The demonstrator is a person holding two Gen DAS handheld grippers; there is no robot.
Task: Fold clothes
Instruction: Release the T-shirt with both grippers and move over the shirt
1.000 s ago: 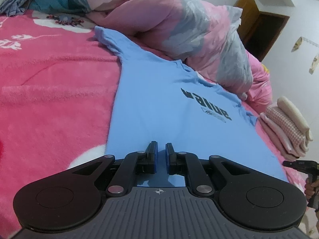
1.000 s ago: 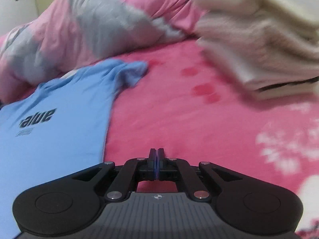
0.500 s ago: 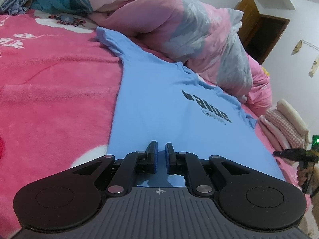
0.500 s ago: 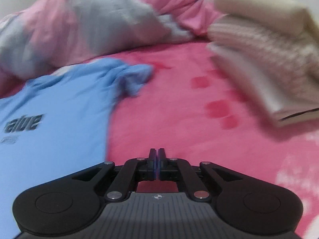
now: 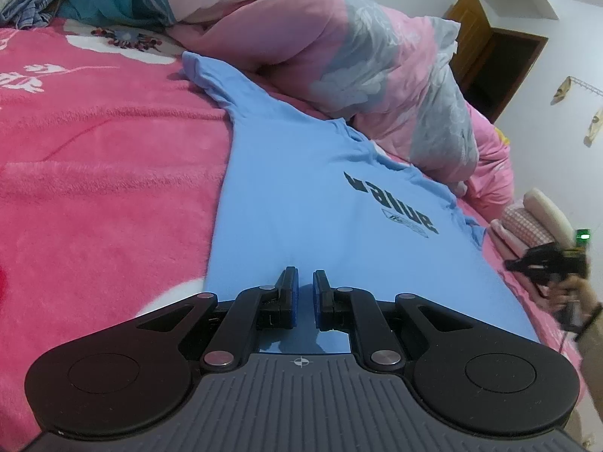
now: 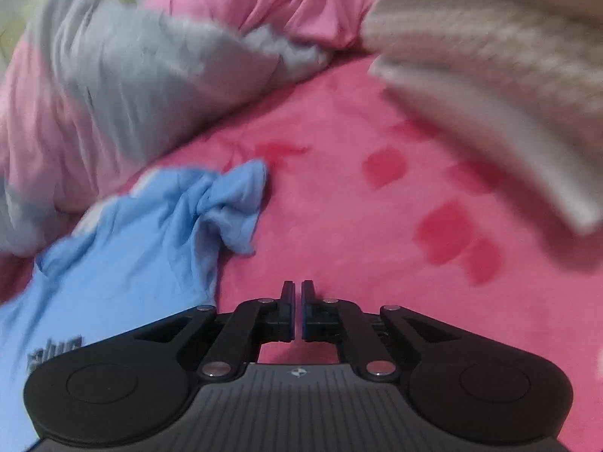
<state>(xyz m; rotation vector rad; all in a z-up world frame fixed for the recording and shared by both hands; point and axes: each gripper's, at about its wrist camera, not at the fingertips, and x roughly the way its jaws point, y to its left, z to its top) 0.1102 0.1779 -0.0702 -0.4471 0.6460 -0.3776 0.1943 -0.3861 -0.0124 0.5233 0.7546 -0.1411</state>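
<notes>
Your work surface is a bed under a fuzzy pink blanket (image 5: 105,188) with white and red floral patches; a white wall and a dark open doorway (image 5: 501,71) stand behind. A bulky pink-and-grey duvet (image 5: 377,71) is heaped just beyond the blue T-shirt (image 5: 309,203), touching its collar edge. Folded cream and checked cloths (image 5: 535,218) are stacked near its far sleeve. The shirt lies flat, printed side up, one sleeve crumpled. Your left gripper (image 5: 305,286) sits over the hem, jaws slightly apart, holding nothing. Your right gripper (image 6: 297,297), over bare blanket beside the shirt, shows a narrow gap, empty.
</notes>
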